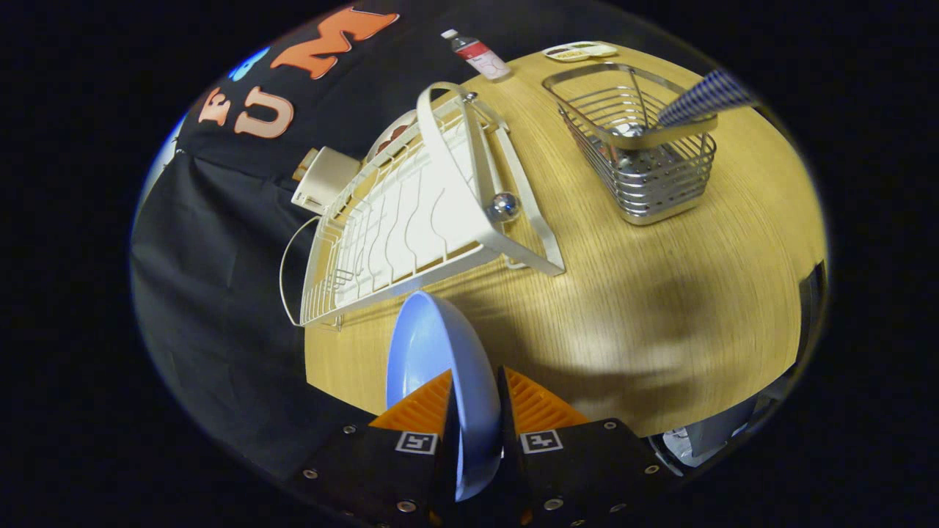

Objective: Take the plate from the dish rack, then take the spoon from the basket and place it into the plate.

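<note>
Screwed black tongs point(477, 411) with square markers

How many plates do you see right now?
2. A blue plate clamped on edge in the claw; a white plate partly hidden behind the dish rack. More may be hidden.

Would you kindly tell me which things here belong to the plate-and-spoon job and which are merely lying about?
Job things: blue plate, clamped on edge between the fingers of the hand-held gripper; white dish rack; wire basket; spoon standing in the basket.

Lying about: small bottle beyond the rack; flat packet behind the basket; beige box beside the rack.
</note>
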Demonstrator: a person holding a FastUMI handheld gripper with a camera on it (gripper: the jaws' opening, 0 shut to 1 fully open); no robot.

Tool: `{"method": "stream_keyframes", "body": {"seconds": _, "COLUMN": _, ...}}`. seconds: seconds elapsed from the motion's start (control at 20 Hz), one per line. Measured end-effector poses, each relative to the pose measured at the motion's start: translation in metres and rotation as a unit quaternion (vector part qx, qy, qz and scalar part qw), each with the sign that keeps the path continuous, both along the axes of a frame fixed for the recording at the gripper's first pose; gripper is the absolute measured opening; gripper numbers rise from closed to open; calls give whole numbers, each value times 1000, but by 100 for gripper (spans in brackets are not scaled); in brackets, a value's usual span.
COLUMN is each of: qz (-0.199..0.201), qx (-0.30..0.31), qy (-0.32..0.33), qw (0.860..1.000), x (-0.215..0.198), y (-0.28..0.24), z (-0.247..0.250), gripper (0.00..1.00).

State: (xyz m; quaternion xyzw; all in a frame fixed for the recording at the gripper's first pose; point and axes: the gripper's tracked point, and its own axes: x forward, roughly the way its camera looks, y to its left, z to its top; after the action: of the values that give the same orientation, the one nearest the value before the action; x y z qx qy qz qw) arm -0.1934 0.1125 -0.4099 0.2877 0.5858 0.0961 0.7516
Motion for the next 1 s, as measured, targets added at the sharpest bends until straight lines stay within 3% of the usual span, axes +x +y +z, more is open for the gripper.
{"method": "stream_keyframes", "body": {"seconds": 0.2, "qz": -5, "qx": -40, "qy": -22, "qw": 999, "x": 12, "y": -9, "z": -10, "gripper": 36}}
{"method": "stream_keyframes", "body": {"seconds": 0.4, "qz": -9, "qx": -46, "qy": -55, "qw": 997, "x": 27, "y": -9, "z": 3, "gripper": 64}}
{"method": "stream_keyframes", "body": {"seconds": 0.6, "qz": -19, "qx": -69, "qy": -116, "qw": 991, "x": 50, "y": -33, "z": 27, "gripper": 82}}
{"method": "stream_keyframes", "body": {"seconds": 0.75, "qz": -23, "qx": -123, "qy": -194, "qw": 973, "x": 68, "y": -67, "z": 48, "gripper": 86}}
{"method": "stream_keyframes", "body": {"seconds": 1.0, "qz": -13, "qx": -244, "qy": -297, "qw": 923, "x": 82, "y": -122, "z": 75, "gripper": 86}}
